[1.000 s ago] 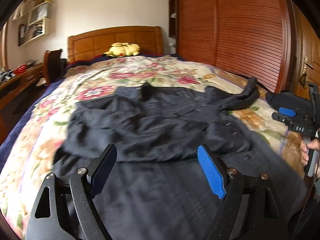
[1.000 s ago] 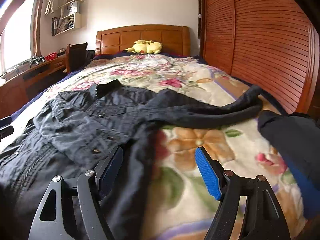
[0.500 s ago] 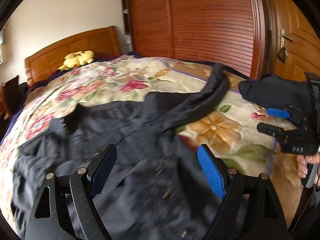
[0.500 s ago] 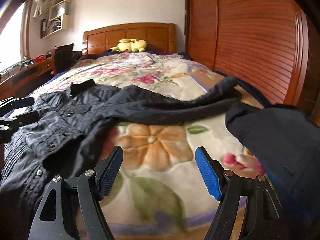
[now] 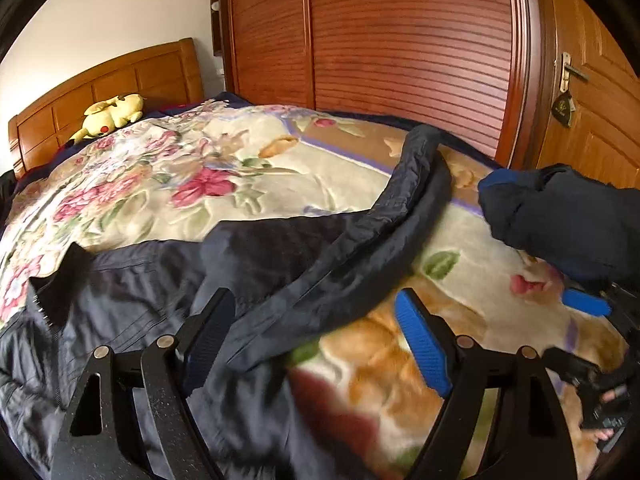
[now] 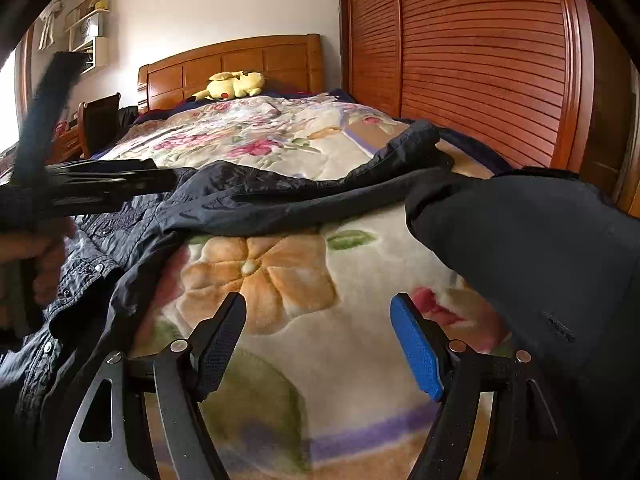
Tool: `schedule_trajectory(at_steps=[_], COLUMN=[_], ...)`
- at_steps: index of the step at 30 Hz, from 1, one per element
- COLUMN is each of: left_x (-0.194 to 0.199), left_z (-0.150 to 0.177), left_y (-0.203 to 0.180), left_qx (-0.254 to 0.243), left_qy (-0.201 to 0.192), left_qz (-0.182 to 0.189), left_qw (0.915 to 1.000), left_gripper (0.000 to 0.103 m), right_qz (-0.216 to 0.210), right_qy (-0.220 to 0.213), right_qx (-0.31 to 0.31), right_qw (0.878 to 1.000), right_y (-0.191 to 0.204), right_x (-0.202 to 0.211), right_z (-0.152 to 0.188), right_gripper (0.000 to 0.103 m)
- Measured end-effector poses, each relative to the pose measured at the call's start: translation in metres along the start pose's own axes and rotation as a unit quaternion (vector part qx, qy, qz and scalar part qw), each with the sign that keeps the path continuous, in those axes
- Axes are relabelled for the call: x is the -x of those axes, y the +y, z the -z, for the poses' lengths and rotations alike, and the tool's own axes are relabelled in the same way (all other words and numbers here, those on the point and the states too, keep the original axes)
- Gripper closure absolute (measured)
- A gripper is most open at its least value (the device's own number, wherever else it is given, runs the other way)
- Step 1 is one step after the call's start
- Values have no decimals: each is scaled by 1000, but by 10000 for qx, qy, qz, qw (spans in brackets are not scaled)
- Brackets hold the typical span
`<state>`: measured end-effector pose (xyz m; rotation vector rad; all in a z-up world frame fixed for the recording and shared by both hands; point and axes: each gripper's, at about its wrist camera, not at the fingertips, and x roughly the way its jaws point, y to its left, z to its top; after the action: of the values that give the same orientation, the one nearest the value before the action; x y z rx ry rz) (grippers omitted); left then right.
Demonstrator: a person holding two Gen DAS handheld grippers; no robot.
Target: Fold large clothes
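Note:
A dark navy jacket (image 5: 152, 296) lies spread on the floral bedspread (image 5: 248, 172), its collar at the left. One long sleeve (image 5: 384, 220) stretches up to the right across the blanket; the right wrist view shows that sleeve (image 6: 320, 196) too. My left gripper (image 5: 312, 320) hovers open above the sleeve's lower part, nothing pinched. My right gripper (image 6: 320, 320) hangs open over bare blanket, with the jacket's buttoned front (image 6: 80, 272) to its left. A second dark garment (image 6: 540, 264) lies at the right. The left gripper (image 6: 100, 188) enters the right wrist view from the left.
A yellow plush toy (image 5: 108, 114) rests by the wooden headboard (image 5: 120, 80). Slatted wooden wardrobe doors (image 5: 400, 52) run along the bed's right side, and a door with a handle (image 5: 572, 74) stands farther right. A desk and chair (image 6: 100, 120) stand left of the bed.
My left gripper swept to the right, from over the jacket's body to over its right sleeve. My right gripper drifted right onto the bare blanket. Both stayed open.

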<state>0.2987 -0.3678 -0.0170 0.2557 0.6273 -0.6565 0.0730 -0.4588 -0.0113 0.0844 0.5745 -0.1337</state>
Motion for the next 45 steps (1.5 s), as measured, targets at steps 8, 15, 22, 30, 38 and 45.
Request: schedule_trajectory(at_steps=[8, 15, 22, 30, 38, 45], left_x=[-52, -73, -94, -111, -72, 20], left_z=[-7, -25, -33, -29, -24, -11], left_y=[-19, -24, -27, -31, -23, 13], left_qx=[-103, -264, -307, -618, -590, -29], left_qy=[361, 503, 825, 1174, 720, -141], left_qz=[119, -57, 147, 24, 133, -113], left_qw=[9992, 9984, 9960, 9912, 9956, 9998], left_gripper=[38, 40, 50, 77, 99, 99], right_qz=[-50, -100, -68, -78, -83, 50], right_qy=[106, 158, 149, 172, 162, 104], right_qx=[-131, -232, -239, -257, -204, -132], right_qw=[9998, 9996, 9996, 9995, 9996, 9998], right_y=[-5, -8, -9, -9, -8, -3], right_x=[-8, -11, -11, -14, -15, -13], right_z=[-1, 0, 1, 1, 2, 1], right_gripper=[27, 27, 27, 27, 27, 27])
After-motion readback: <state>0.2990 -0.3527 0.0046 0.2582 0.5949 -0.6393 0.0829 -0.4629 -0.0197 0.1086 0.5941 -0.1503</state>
